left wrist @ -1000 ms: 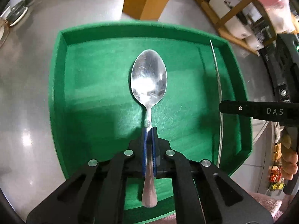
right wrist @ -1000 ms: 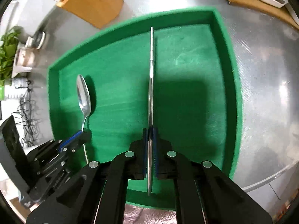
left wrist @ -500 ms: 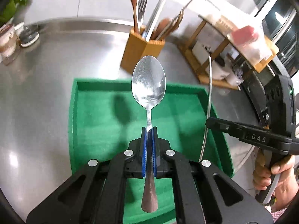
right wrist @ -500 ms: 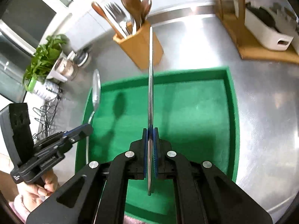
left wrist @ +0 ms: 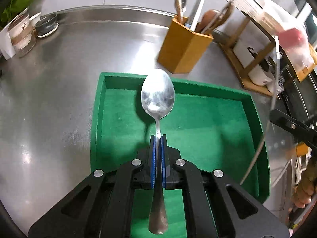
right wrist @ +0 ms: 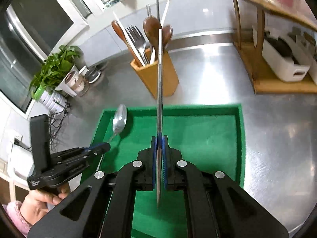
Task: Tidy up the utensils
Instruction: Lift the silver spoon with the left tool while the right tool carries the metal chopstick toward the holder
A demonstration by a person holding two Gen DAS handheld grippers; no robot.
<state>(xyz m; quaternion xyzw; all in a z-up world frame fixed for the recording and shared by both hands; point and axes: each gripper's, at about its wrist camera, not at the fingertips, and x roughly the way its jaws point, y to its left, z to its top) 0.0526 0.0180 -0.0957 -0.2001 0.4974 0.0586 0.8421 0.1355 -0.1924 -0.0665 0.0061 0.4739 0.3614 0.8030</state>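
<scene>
We look steeply down along each gripper's fingers from close above; both views share the green tray (left wrist: 255, 109) (right wrist: 240, 130) and wooden holder (left wrist: 182, 47) (right wrist: 168, 79).

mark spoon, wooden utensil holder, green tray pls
spoon (left wrist: 158, 97), left wrist view, centre of the bowl.
wooden utensil holder (right wrist: 156, 77), right wrist view, front face, left of the held utensil.
green tray (left wrist: 208, 130), left wrist view, bare floor, right of the spoon.

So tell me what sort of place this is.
Most likely a home kitchen: a steel counter, a wooden holder stuffed with forks and wooden spoons, a potted plant by the window, and a wooden rack holding white tubs.
</scene>
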